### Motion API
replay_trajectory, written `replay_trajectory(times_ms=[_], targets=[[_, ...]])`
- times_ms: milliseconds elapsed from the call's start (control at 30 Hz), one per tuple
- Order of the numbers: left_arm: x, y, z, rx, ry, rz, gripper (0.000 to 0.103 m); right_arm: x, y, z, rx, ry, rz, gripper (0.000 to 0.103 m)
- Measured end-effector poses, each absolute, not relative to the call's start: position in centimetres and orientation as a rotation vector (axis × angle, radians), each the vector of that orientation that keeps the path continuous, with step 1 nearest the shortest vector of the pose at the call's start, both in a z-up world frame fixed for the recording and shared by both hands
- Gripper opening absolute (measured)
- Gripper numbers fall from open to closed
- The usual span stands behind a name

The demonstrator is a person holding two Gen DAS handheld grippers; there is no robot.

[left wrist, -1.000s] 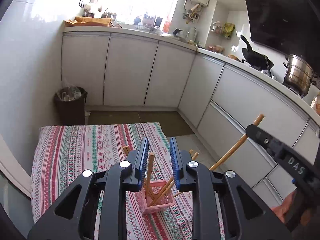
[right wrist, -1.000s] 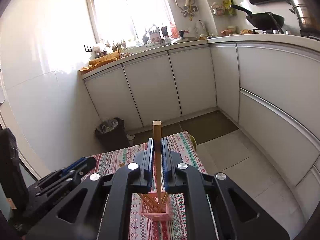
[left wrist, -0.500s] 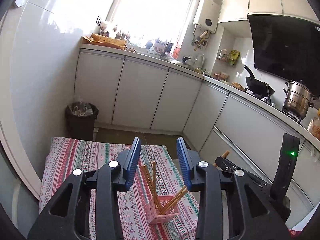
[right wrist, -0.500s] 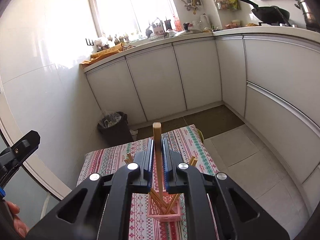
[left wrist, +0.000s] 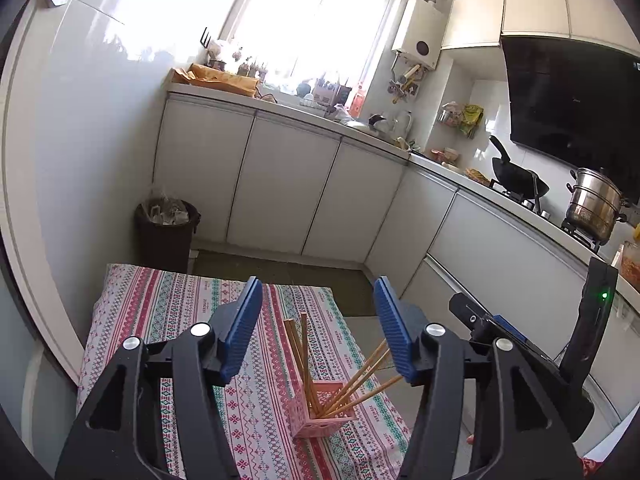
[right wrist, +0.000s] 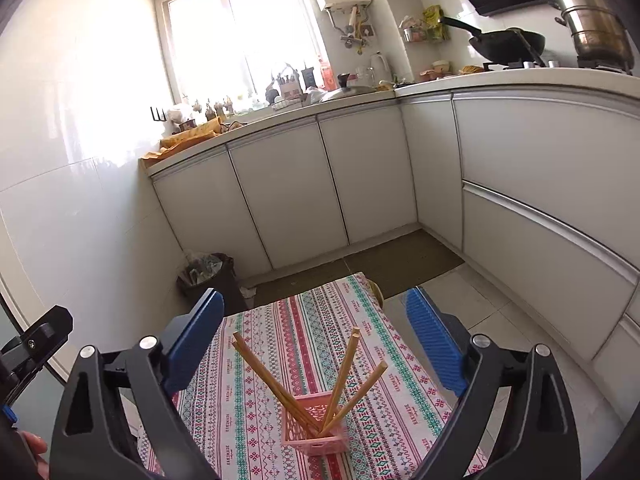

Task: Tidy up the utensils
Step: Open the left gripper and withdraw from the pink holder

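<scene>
A pink slotted holder (left wrist: 323,416) (right wrist: 314,424) stands on a small table with a striped patterned cloth (left wrist: 180,312) (right wrist: 304,320). Several wooden chopsticks (left wrist: 304,356) (right wrist: 344,372) stand in it and fan outward. My left gripper (left wrist: 318,328) is open and empty, raised above and behind the holder. My right gripper (right wrist: 316,340) is open wide and empty, also held above the holder. The right gripper's body (left wrist: 492,328) shows at the right of the left wrist view, and the left gripper's body (right wrist: 36,336) at the left edge of the right wrist view.
A dark waste bin (left wrist: 166,226) (right wrist: 210,276) stands on the floor beyond the table. White cabinets (left wrist: 288,192) run along the back and right under a cluttered counter with a wok (left wrist: 516,176) and steel pot (left wrist: 594,208). A white wall is at the left.
My right gripper opened and let go of the chopstick, which now stands in the holder. My left gripper opened wider. Both grippers rose and pulled back from the holder.
</scene>
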State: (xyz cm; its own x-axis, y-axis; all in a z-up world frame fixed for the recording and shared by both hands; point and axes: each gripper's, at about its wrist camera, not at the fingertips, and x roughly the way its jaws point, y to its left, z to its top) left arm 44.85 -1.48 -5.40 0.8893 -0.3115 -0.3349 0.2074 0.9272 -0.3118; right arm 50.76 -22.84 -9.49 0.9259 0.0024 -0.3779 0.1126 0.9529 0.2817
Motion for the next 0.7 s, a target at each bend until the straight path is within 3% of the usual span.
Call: replay_trajectory(times_ms=[100,333,700], targets=[[44.1,-1.7,-5.2,-0.277,0.39,-0.276,0.065,49.9,-23.3,-9.2,0.301,0.394,-0.071,0.094],[42.0,-2.3,-4.9,-0.286,0.389,-0.281,0.096,47.9,-24.4,-8.7,0.296,0.418,-0.105,0.096],[39.6,-4.8,-6.7,-0.209,0.495,-0.32,0.096,42.5,-26.7,-9.5,0.317,0.456,-0.149,0.096]])
